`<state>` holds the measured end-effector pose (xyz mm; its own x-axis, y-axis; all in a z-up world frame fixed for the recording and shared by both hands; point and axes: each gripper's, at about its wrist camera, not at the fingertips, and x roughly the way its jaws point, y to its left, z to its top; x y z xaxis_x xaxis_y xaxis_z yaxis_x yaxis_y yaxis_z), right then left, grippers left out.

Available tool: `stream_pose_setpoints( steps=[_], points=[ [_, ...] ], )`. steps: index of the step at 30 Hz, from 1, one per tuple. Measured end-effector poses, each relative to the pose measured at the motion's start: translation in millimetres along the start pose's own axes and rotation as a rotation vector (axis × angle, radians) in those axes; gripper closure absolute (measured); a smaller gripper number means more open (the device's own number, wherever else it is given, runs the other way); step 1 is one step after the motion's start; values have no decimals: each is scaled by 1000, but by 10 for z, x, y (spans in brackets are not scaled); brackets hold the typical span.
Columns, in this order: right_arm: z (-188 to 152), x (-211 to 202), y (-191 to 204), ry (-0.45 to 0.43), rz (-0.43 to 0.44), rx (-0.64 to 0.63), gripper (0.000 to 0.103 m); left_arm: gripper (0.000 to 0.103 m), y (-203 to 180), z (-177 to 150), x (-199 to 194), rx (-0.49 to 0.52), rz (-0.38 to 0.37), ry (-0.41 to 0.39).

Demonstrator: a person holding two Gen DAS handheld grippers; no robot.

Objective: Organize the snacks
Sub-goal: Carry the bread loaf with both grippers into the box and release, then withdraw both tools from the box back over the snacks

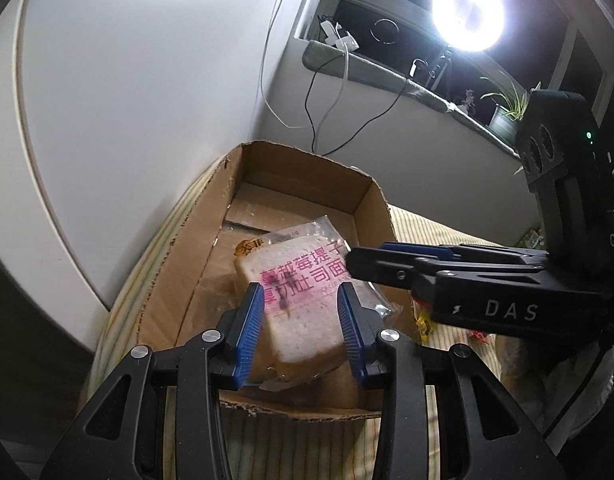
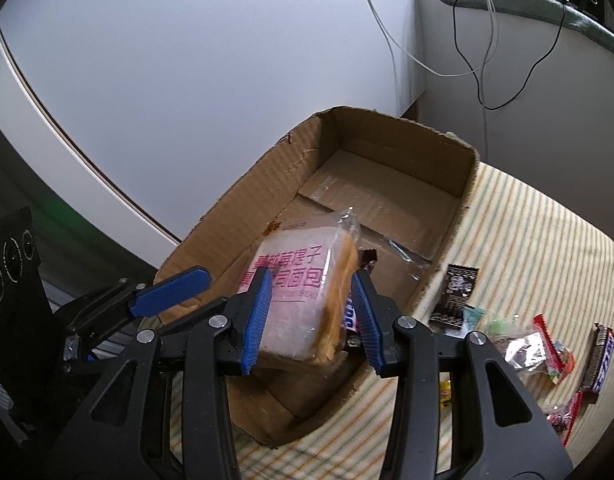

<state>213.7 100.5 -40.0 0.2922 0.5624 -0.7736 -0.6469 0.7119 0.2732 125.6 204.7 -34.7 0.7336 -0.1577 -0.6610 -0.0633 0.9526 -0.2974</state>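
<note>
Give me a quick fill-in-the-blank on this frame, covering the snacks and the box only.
1. The bread packet lies ____ the cardboard box.
2. The lettering on the bread packet is ____.
3. The loose snacks lie outside the box on a ____ cloth.
Missing words: inside; pink; striped.

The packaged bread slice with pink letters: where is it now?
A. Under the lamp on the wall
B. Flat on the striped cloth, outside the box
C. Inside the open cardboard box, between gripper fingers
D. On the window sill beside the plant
C: the bread slice sits within the walls of the cardboard box, framed by the blue pads of the left gripper.
</note>
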Motion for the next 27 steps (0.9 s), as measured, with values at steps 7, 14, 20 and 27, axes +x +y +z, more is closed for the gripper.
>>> stream_pose_setpoints(
  steps=[7,14,20,27],
  points=[
    [-134,-338,-161,-47,-17,6,58,68,-100,-29,-147,7,-12,-31],
    [-349,-640,-511,-81,-89,-10,50,68,-471,-118,-199,75,-65,-28],
    [-624,-887,-904,-89,-152,25,50,68,-846,-234,-164,139,-111,-2],
    [-1029,-1120,-1417,-70,-231,83,50,68,-1231,-397,-16,187,-174,54]
  ],
)
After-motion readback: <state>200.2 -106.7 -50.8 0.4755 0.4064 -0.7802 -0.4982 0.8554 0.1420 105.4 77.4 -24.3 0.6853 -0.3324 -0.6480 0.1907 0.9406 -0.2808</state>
